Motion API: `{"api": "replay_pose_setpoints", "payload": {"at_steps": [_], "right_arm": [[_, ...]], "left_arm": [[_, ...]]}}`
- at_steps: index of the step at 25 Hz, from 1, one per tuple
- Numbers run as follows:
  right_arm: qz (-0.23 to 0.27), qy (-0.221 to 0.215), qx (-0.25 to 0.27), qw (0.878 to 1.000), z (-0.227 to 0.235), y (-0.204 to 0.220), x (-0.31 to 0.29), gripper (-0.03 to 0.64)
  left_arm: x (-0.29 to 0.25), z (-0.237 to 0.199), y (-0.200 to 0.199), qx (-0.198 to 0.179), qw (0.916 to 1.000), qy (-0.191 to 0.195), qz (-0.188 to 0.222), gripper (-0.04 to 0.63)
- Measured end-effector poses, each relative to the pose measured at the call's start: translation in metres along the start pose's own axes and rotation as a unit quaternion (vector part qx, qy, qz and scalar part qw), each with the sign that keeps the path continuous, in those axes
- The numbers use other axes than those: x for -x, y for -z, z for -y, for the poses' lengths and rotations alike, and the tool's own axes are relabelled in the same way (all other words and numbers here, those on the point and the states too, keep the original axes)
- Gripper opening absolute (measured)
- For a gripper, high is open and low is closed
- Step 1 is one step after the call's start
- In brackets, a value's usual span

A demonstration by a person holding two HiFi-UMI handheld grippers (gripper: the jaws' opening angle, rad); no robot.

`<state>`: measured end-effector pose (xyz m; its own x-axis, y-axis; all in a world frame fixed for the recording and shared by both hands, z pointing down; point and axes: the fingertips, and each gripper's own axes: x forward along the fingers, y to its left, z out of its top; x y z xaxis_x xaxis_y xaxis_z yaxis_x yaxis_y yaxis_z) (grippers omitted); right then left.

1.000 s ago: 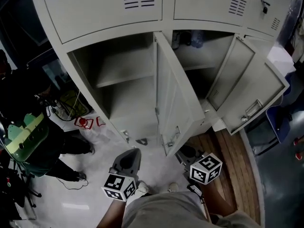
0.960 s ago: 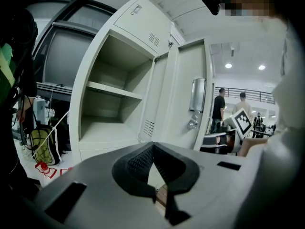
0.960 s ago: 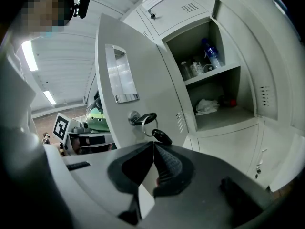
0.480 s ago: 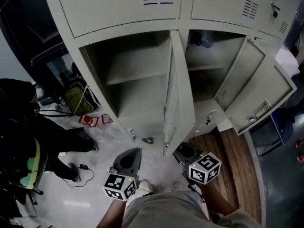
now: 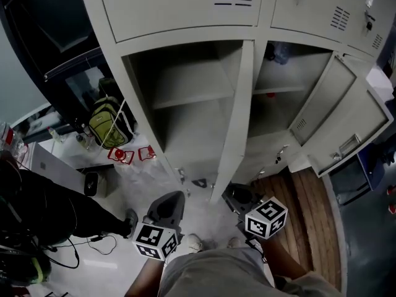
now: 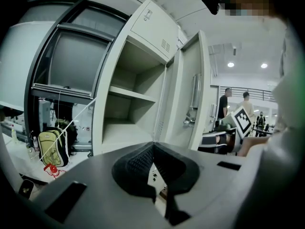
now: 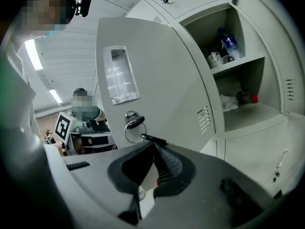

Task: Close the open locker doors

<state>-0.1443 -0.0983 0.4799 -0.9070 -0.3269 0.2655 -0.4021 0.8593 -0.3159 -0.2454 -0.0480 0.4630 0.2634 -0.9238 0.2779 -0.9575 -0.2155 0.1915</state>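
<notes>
No legible text, brand or number in any view. Card in the locker door's label holder: print too small to read. Bottle on the locker shelf: label blurred. Marker cube: square pattern only.

Grey left tool, right tool (2 black-white marker cubes), khaki clothing

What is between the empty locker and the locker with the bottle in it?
An open door, seen edge-on in the head view, sticks out between the empty locker and the locker holding the bottle, where the bottle sits.
</notes>
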Motion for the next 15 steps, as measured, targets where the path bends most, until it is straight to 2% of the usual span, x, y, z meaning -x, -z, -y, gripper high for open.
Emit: {"api": "replay_pose_setpoints", "payload": {"at_steps": [15], "right_arm": [[0.007,0.014,0.001,1.0,-0.017,-0.008,-0.046,0.028]], "left_arm": [[0.017,-0.049,-0.004,-0.004,1.0,0.006,0.002,0.014]]}}
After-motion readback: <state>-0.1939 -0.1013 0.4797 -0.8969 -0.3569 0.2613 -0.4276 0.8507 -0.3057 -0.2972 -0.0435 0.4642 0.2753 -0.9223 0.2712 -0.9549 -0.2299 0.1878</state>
